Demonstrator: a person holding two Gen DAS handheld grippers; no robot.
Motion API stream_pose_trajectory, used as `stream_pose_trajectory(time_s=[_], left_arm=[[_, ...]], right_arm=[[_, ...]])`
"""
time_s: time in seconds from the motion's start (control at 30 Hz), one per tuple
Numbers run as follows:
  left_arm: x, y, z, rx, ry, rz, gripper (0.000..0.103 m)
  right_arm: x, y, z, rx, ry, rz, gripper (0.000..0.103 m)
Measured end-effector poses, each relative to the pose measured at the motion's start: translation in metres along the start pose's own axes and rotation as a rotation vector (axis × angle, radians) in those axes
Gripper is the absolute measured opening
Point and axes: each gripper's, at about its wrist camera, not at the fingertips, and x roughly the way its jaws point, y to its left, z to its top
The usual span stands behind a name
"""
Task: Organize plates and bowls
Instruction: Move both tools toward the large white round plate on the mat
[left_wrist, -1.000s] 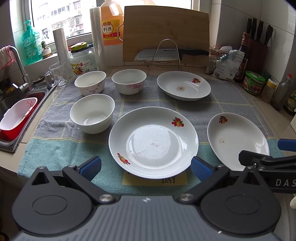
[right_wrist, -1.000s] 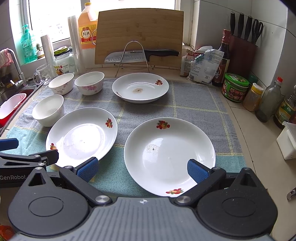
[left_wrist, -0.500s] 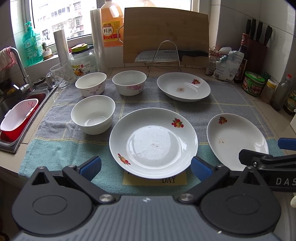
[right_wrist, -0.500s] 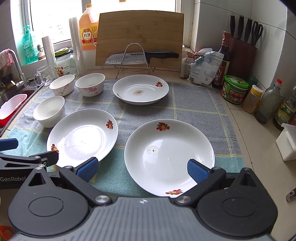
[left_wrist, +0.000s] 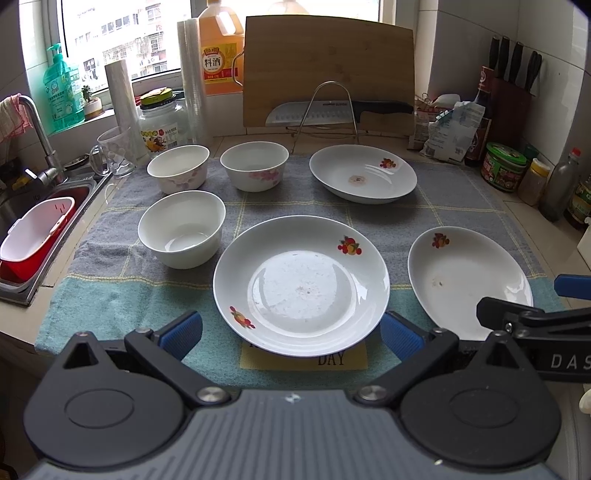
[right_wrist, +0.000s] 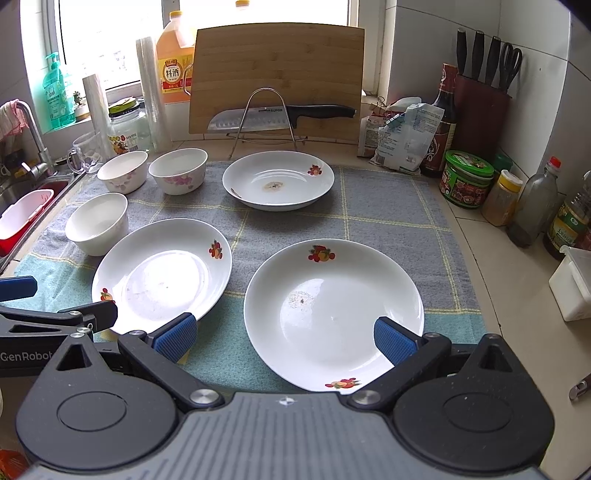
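Note:
Three white fruit-print plates lie on a checked towel (left_wrist: 461, 199): a near-centre plate (left_wrist: 301, 282) (right_wrist: 162, 273), a near-right plate (left_wrist: 467, 280) (right_wrist: 332, 314) and a far plate (left_wrist: 364, 173) (right_wrist: 279, 181). Three white bowls stand at left: a plain one (left_wrist: 181, 229) (right_wrist: 98, 223) and two flowered ones (left_wrist: 178, 173) (left_wrist: 255, 166). My left gripper (left_wrist: 290, 334) is open just short of the near-centre plate. My right gripper (right_wrist: 282, 338) is open over the near edge of the near-right plate. Both are empty.
A sink (left_wrist: 33, 236) with a red-and-white basin lies at left. A cutting board (left_wrist: 328, 70), a knife on a wire rack (left_wrist: 325, 110), bottles and jars line the back. Jars, bottles and a knife block (right_wrist: 480, 107) stand along the right.
Both grippers have lifted and eased back slightly, so the plates sit a little lower in view. Nothing was taken hold of or moved.

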Motion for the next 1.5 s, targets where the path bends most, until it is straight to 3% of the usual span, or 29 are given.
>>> stream_pose_trajectory(time_s=[0.93,1.5], left_arm=[[-0.007,-0.011,0.000,0.017,-0.025,0.003,0.102],[-0.004,-0.018,-0.003,0.037,-0.040,-0.067,0.102]], right_arm=[[-0.006,-0.009,-0.003,-0.026,-0.043,0.021,0.103],[-0.013,-0.023,-0.016,-0.094,-0.135,0.121,0.103]])
